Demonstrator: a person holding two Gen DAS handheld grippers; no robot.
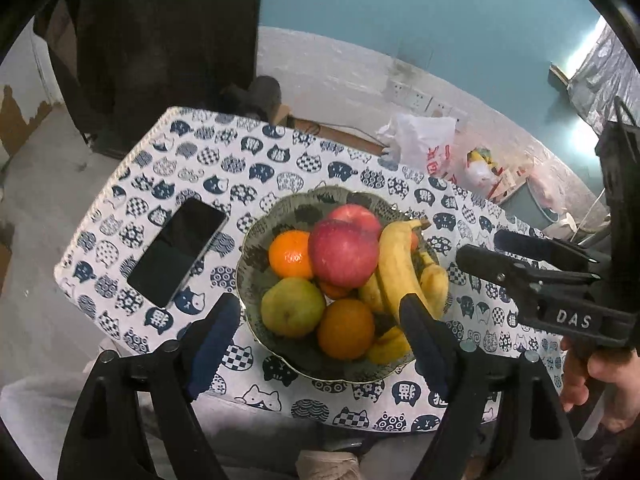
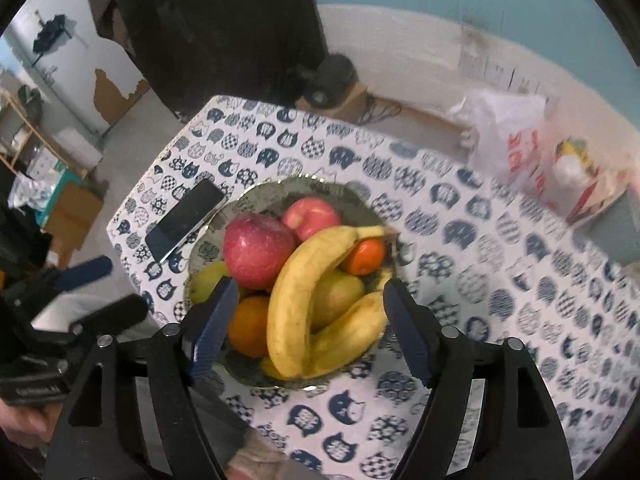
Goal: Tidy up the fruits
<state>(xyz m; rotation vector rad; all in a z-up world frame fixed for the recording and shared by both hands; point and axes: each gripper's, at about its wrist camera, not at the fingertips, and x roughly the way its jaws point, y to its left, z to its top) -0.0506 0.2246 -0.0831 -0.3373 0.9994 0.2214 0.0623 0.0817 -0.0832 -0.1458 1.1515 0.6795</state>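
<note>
We see the bowl at frame centre on the cat-print cloth, heaped with apples, oranges, a pear and bananas; our left gripper hangs released, grasping nothing; our right gripper likewise gapes empty; a phone lies left of the bowl.

red apple, yellow banana, cat-print tablecloth

Lived-in home room, cat-print tablecloth on a small table, fruit bowl beside a phone, plastic shopping bags by wall sockets, peeling paint.
</note>
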